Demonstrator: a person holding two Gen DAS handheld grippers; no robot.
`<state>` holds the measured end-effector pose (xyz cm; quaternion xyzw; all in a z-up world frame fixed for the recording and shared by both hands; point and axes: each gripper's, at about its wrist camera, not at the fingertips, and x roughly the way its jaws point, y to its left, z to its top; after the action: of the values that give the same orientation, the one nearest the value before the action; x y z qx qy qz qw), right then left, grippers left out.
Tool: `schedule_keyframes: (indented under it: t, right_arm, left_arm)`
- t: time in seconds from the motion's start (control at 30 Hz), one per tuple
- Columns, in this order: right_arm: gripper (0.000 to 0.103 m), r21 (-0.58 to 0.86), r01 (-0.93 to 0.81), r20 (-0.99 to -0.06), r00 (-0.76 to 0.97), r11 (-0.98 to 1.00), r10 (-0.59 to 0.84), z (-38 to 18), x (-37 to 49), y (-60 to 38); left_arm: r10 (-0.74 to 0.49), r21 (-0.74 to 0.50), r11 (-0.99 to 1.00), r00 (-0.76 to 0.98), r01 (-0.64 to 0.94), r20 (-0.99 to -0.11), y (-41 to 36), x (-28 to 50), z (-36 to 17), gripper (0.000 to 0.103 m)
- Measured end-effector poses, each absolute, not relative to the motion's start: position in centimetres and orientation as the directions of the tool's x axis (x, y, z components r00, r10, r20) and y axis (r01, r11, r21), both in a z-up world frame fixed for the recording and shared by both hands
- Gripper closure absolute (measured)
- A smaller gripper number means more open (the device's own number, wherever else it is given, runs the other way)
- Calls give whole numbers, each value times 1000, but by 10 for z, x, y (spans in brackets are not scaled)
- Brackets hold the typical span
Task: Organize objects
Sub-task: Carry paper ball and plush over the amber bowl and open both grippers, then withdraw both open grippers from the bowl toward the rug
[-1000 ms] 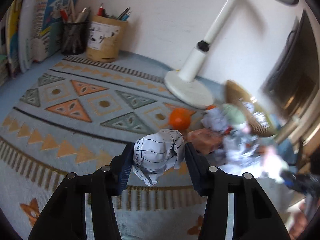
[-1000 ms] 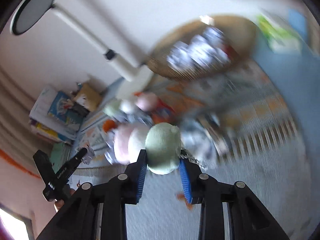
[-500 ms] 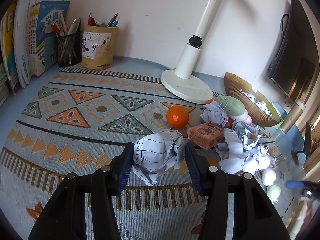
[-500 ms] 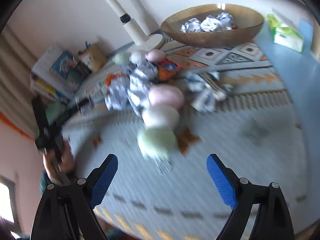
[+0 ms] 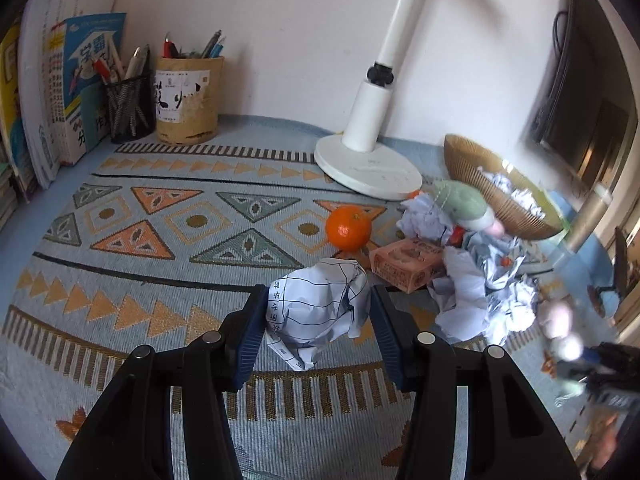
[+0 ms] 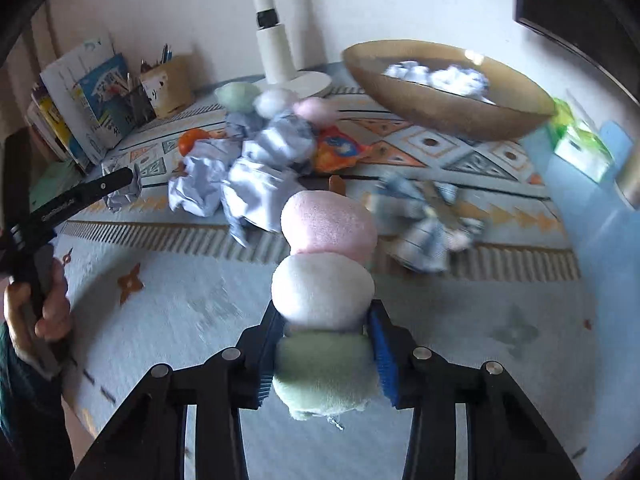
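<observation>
My left gripper [image 5: 319, 300] is shut on a crumpled ball of lined paper [image 5: 320, 320], held a little above the patterned mat [image 5: 160, 240]. My right gripper [image 6: 325, 316] has its jaws closing on a plush toy of three balls [image 6: 328, 224], pink, white and green. The blue pads [image 6: 380, 344] press its sides where the white and green balls meet. A wooden bowl [image 6: 440, 112] holding paper balls stands at the back right. A pile of crumpled papers [image 6: 256, 176] lies mid-mat, with an orange [image 5: 348, 227] and a pink box [image 5: 408, 264] beside it.
A white lamp base [image 5: 368, 164] stands at the back beside the bowl. A second three-ball plush [image 5: 464, 200] lies on the paper pile. Pen holders [image 5: 188, 100] and books [image 5: 60, 92] line the back left. A green tissue pack [image 6: 580, 148] sits far right.
The right gripper let go of the plush, opened wide while it dropped onto the mat, then closed on it again. The left gripper kept hold of its paper ball.
</observation>
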<state>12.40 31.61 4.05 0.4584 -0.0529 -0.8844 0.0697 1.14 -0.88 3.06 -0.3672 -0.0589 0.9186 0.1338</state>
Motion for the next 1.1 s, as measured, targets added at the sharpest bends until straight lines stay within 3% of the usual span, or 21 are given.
schedule_keyframes:
  t: [0.2, 0.4, 0.63, 0.73, 0.77, 0.8, 0.83, 0.87, 1.1]
  right_arm:
    - [62, 189, 51, -733, -657, -981, -176, 90, 106, 372]
    - [62, 187, -89, -668, -741, -978, -61, 143, 41, 440]
    - [62, 173, -199, -711, -703, -965, 18, 139, -52, 471]
    - [62, 178, -220, -716, -698, -959, 27, 133, -74, 475]
    - [61, 181, -232, -717, -697, -956, 34, 131, -82, 476]
    - [53, 186, -234, -717, -696, -954, 31, 129, -89, 478]
    - [42, 182, -235, -726, -687, -955, 30, 126, -96, 480]
    - [25, 167, -242, -745, -666, -956, 38, 122, -101, 482]
    - [24, 251, -181, -679, -733, -951, -40, 152, -36, 479]
  left_arm:
    - [349, -171, -935, -715, -311, -606, 36, 12, 85, 55]
    - [471, -168, -869, -673, -465, -571, 149, -49, 148, 55]
    - [465, -191, -869, -624, -456, -628, 246, -135, 133, 55]
    - [461, -232, -877, -601, -420, -653, 261, -157, 121, 47]
    - [459, -233, -877, -590, -420, -664, 266, -162, 120, 40]
    - [449, -219, -878, -574, -425, -685, 272, -168, 119, 20]
    - [430, -198, -883, -566, -425, -703, 275, -169, 119, 13]
    - [420, -186, -887, -571, -423, -705, 274, -169, 119, 12]
    - [448, -180, -882, -656, -435, -608, 207, -94, 154, 12]
